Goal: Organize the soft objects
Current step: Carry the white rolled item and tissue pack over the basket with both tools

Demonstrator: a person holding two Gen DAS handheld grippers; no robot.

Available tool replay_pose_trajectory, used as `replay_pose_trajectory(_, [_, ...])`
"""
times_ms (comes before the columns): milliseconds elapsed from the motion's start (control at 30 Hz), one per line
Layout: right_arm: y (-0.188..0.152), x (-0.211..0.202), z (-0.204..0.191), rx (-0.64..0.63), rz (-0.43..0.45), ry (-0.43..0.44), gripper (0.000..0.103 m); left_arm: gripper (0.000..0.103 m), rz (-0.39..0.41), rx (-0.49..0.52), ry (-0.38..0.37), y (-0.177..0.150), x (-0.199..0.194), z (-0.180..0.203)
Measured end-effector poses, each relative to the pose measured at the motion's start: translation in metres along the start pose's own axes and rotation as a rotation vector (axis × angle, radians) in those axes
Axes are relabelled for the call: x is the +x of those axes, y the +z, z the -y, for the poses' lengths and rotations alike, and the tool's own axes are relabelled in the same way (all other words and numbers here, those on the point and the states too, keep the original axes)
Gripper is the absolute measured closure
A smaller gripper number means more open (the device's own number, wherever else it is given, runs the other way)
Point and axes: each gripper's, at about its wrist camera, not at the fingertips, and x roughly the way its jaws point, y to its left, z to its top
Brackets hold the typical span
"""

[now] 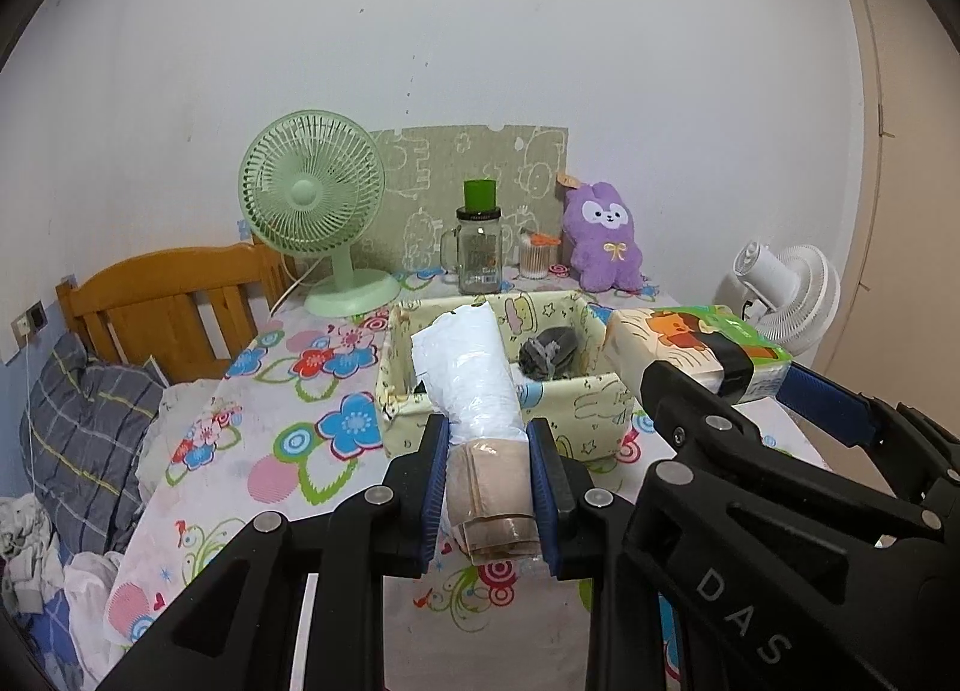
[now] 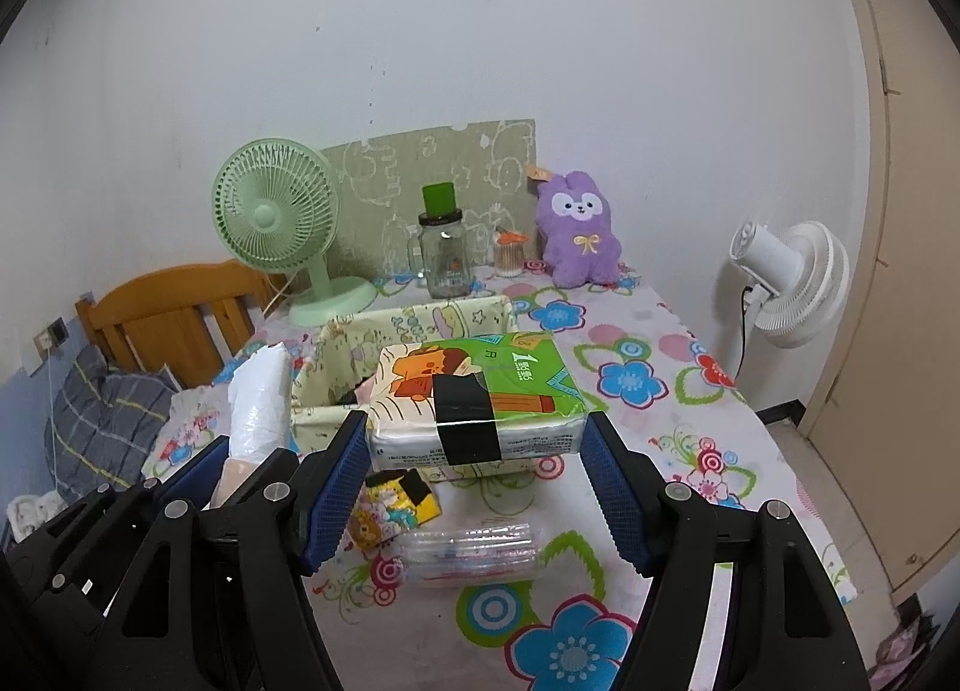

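Note:
My left gripper [image 1: 489,487] is shut on a white and beige plastic-wrapped roll [image 1: 474,385], held above the table in front of the yellow fabric storage box [image 1: 594,409]. The roll also shows in the right wrist view [image 2: 258,397]. My right gripper [image 2: 474,475] is shut on a green tissue pack [image 2: 480,391] with black tape, held over the front of the box [image 2: 420,319]. The pack shows at the right of the left wrist view [image 1: 690,343]. A dark grey soft item [image 1: 549,355] lies inside the box.
The floral tablecloth [image 2: 630,379] covers the table. Under my right gripper lie a small yellow packet [image 2: 390,505] and a clear plastic pack [image 2: 468,553]. At the back stand a green fan [image 1: 312,211], a glass jar [image 1: 480,253], a purple plush [image 1: 603,235]. A white fan [image 2: 786,283] stands right.

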Motion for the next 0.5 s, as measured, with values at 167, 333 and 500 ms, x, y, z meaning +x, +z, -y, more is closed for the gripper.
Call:
replay_pose_trajectory(167, [0.006, 0.000, 0.000, 0.001, 0.010, -0.003, 0.029, 0.077, 0.007, 0.002, -0.007, 0.007, 0.001, 0.000])
replay_pose_trajectory(333, [0.012, 0.006, -0.001, 0.006, 0.013, -0.011, 0.029, 0.077, 0.008, 0.007, -0.015, 0.014, 0.009, -0.001])
replay_pose_trajectory(500, [0.020, 0.015, -0.001, 0.011, 0.013, -0.019, 0.029, 0.077, 0.008, 0.011, -0.021, 0.022, 0.020, -0.003])
